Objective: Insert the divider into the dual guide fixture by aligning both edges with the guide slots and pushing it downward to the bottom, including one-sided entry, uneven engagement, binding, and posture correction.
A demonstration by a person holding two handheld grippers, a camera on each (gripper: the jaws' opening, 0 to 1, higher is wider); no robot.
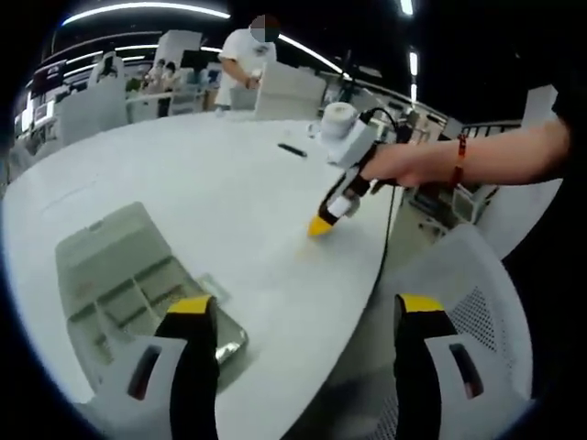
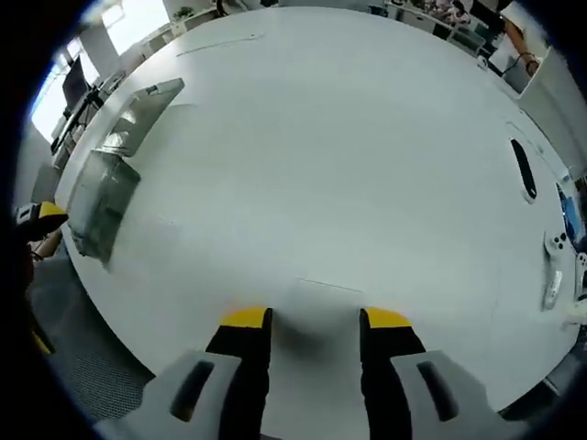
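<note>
Left gripper [image 1: 307,307] jaws wide apart, holding nothing, clear guide fixture [image 1: 138,284] on the white table [image 1: 229,174] at its 9 o'clock. Right gripper [image 2: 314,319] half open over a faint clear divider [image 2: 326,289], not gripping it
</note>
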